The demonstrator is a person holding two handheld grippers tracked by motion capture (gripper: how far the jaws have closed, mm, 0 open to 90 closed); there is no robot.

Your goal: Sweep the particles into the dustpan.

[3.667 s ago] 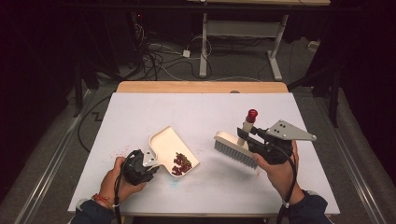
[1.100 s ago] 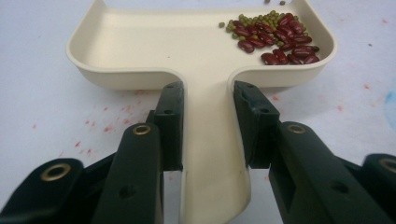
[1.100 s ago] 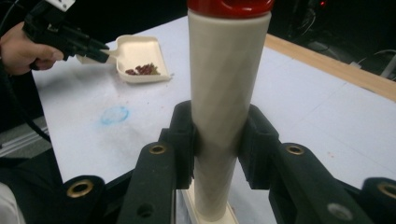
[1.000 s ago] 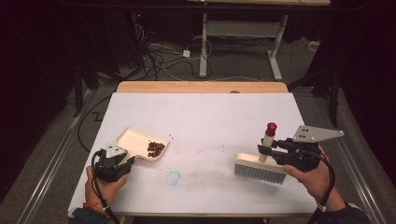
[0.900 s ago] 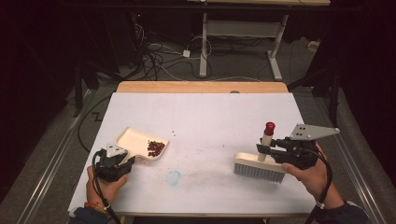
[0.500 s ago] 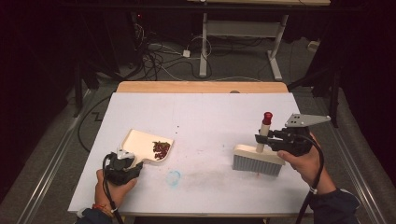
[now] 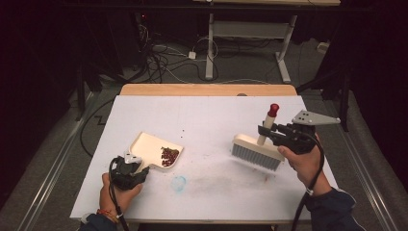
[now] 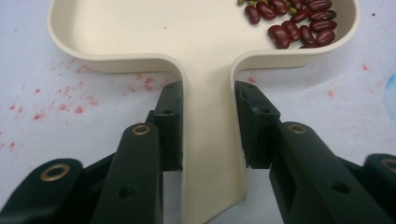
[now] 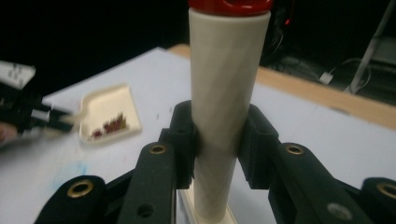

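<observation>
At the table's near left, the left gripper (image 8: 208, 126) clamps the dustpan (image 8: 187, 37) handle; at right, the right gripper (image 9: 219, 144) grips the brush (image 7: 257, 151) handle upright.

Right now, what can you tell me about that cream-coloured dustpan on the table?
The dustpan is a small, cream-coloured scoop that looks like smooth plastic, with a shallow tray, a raised rounded rim and a flat handle. It lies flat on the white table, towards the person's left. A small heap of dark red beans sits in one corner of the tray. The left gripper is shut on the handle, one black jaw against each side.
</observation>
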